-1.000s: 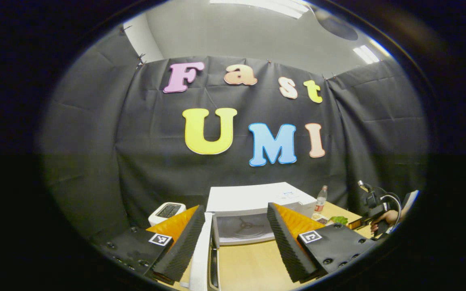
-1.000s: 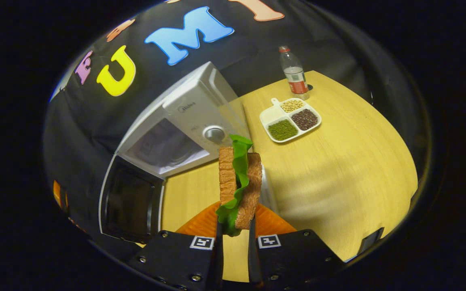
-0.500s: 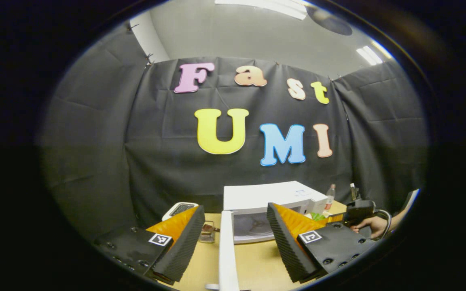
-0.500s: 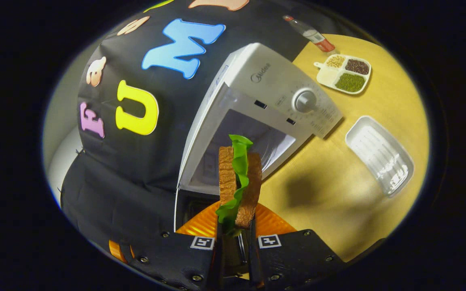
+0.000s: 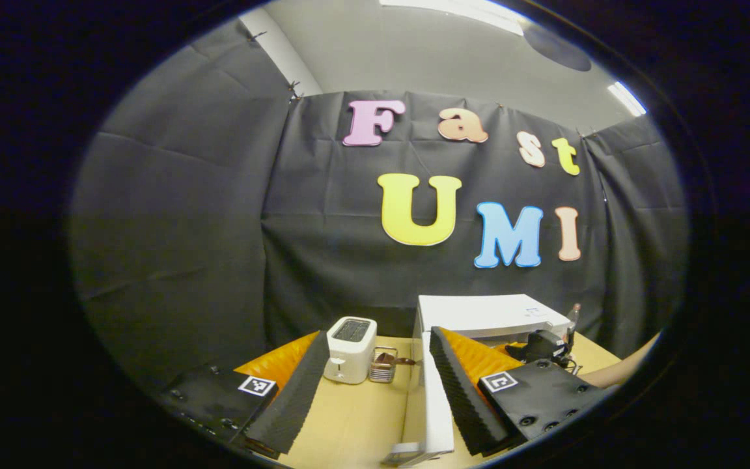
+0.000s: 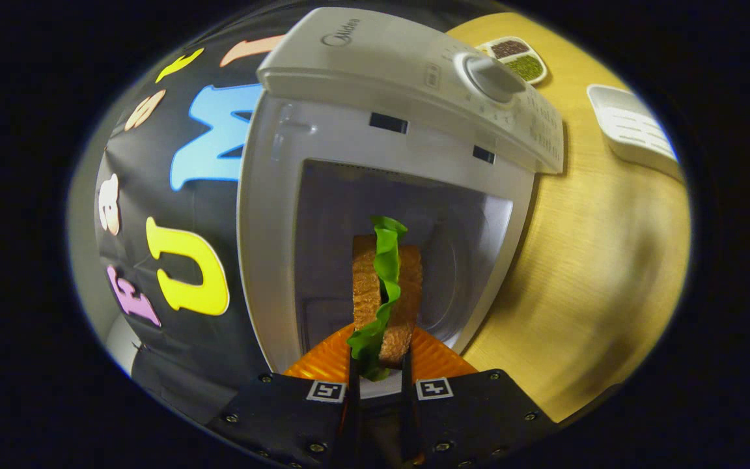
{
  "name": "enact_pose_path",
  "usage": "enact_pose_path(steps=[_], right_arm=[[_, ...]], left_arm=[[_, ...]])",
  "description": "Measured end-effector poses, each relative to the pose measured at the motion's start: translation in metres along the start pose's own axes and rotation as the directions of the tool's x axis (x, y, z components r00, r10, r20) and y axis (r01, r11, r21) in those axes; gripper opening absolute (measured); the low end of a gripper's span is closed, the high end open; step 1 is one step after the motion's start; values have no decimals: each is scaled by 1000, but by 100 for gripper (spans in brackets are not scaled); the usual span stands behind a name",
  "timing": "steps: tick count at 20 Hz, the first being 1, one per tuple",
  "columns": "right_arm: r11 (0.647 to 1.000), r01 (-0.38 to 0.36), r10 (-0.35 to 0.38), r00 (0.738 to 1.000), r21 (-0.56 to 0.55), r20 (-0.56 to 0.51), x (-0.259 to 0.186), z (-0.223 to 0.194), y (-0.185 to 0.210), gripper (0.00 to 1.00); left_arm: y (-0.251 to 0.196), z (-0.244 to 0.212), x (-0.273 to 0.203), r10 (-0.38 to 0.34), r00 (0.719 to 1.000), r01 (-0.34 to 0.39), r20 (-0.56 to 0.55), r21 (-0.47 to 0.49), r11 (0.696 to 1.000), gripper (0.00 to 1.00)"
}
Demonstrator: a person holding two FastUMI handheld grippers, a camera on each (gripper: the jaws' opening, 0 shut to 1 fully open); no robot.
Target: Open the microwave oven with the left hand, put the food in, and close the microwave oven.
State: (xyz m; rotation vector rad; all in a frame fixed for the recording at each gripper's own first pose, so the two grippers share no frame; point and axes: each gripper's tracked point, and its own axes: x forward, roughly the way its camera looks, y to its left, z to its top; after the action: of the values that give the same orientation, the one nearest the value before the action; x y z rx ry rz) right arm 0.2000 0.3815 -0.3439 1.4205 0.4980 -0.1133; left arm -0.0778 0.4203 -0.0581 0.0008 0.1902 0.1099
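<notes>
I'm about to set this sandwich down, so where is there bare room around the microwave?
The open white microwave's cavity, straight ahead of the bread-and-lettuce sandwich, looks bare. So does the wooden table between microwave and white ridged tray. It's crowded beside the white toaster and the open door.

Black, screw-studded gripper (image 6: 375, 378) with square markers

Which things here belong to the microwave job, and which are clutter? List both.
Job: microwave, its open door, sandwich, right gripper clamped on it, left gripper open.
Clutter: toaster, bean tray, white tray, bottle.
</notes>
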Motion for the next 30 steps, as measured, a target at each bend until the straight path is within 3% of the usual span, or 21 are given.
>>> enact_pose_path(steps=[1,6,9,13,14,16,17,18,20,22,25,26,27,30], right_arm=[[1000,10,-10,1000,18,27,12,-2,-3,25],[999,32,-36,995,35,98,67,-3,-10,25],[998,44,-48,992,40,114,84,-4,-18,25],[986,151,-145,986,-69,82,72,-7,-36,46],[981,161,-154,985,-106,76,66,-5,-38,58],[971,168,-158,985,-170,69,51,-1,-37,58],[962,178,-168,984,-207,68,41,3,-39,74],[952,183,-173,983,-246,61,33,4,-41,80],[929,181,-173,983,-323,55,12,10,-39,80],[902,173,-168,985,-396,48,-11,15,-38,80],[842,148,-143,988,-520,49,-49,28,-28,80],[811,134,-129,990,-569,48,-62,31,-21,80],[775,117,-107,993,-621,54,-75,37,-12,80],[643,88,-31,996,-760,89,-119,57,15,80]], left_arm=[[6,0,-3,14,1000,-14,0,4,1000,99],[30,-1,-7,74,997,-74,-15,27,997,96],[33,-9,-9,84,996,-83,-40,29,996,99],[27,-10,-4,62,997,-60,-37,42,997,98],[24,-10,1,51,998,-49,-32,39,998,98],[18,-9,7,30,999,-29,-25,37,999,95],[13,-8,10,19,1000,-18,-23,35,999,98],[6,-9,11,6,1000,-6,-21,31,1000,98],[-8,-9,20,-26,1000,26,-13,25,999,95],[-23,-8,28,-58,998,58,-2,28,998,100],[-50,-1,35,-108,994,107,18,30,994,98],[-59,-2,37,-124,992,123,20,27,992,95],[-66,-2,39,-139,990,138,22,25,990,99],[-93,-6,46,-183,983,183,23,22,983,100]])
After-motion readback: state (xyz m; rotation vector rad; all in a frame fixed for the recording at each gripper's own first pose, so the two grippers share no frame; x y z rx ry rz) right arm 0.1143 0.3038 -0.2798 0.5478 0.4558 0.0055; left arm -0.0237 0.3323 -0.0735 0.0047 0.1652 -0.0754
